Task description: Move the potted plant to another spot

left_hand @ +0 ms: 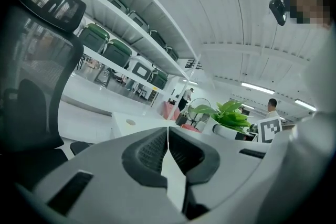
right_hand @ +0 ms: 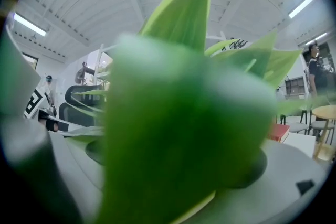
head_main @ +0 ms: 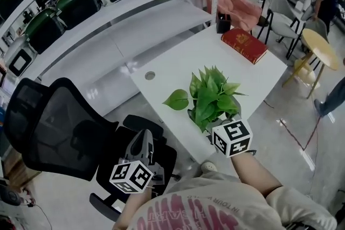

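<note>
Chair [head_main: 54, 126]: black mesh, off the tabletop, just left of and ahead of the left claw.
Left claw [left_hand: 168, 129]: jaws pressed together, nothing between them; held low and well left of the plant, clear of the tabletop [head_main: 172, 62].
Plant [head_main: 211, 95]: stands at the near edge of the tabletop, right at the right claw; leaves crowd in between its jaws. Seen from the left claw, the pot is white and looks to sit on the tabletop.
Right claw [right_hand: 178, 157]: jaws wide apart, one either side of the foliage. Leaves blot out the middle, so no pad can be seen bearing on the pot; reads as reaching in, not gripping.
Book [head_main: 244, 44]: red, flat on the tabletop, well beyond the right claw and to its right.
Progress: early, by my judgement. Claw is at the plant; no sign of a lift. Left to do: close on the pot, raise it, carry it, set it down. Bare tabletop ahead of the claw offers room.
Writing: gold emblem on the book, not readable. Pink print on the shirt [head_main: 199, 207], upside down and cut off, not readable. Small yellow tag on the shelf [head_main: 135, 13] edge, too small. Marker cubes carry square patterns only. No brand seen.
</note>
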Demonstrator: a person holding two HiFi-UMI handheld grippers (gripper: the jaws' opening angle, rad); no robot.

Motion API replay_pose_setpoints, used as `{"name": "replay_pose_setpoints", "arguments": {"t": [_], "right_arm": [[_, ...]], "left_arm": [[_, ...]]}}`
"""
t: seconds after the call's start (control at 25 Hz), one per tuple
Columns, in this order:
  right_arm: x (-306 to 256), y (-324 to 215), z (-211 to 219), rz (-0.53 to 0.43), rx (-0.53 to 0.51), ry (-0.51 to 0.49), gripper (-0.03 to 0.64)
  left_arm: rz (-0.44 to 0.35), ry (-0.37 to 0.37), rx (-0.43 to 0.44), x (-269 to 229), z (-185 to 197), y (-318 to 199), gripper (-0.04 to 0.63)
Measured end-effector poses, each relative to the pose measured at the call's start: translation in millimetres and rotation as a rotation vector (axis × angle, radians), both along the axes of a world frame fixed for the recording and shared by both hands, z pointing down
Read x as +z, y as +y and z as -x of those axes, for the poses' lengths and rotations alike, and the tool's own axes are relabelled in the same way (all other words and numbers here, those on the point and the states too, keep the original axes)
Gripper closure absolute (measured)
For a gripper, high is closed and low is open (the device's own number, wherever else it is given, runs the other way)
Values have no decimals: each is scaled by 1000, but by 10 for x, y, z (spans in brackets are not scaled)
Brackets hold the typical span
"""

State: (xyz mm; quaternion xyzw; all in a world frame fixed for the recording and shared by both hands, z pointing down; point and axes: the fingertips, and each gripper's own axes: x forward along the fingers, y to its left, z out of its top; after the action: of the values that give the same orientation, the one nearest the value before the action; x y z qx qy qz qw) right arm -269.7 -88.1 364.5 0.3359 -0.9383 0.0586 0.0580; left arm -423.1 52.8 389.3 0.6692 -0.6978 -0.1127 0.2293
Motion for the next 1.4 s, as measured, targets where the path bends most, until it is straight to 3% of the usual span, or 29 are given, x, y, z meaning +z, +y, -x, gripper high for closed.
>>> {"name": "replay_pose_setpoints", "arguments": {"t": [0.88,1.4], "right_arm": [[-37,239,-903,-24,213,-27,48],[9,99,-1347,-12,277,-61,48]], "left_arm": [[-19,-6,200,93,-559,-110,569],[1,-18,261,151,-939,-397,569]]}}
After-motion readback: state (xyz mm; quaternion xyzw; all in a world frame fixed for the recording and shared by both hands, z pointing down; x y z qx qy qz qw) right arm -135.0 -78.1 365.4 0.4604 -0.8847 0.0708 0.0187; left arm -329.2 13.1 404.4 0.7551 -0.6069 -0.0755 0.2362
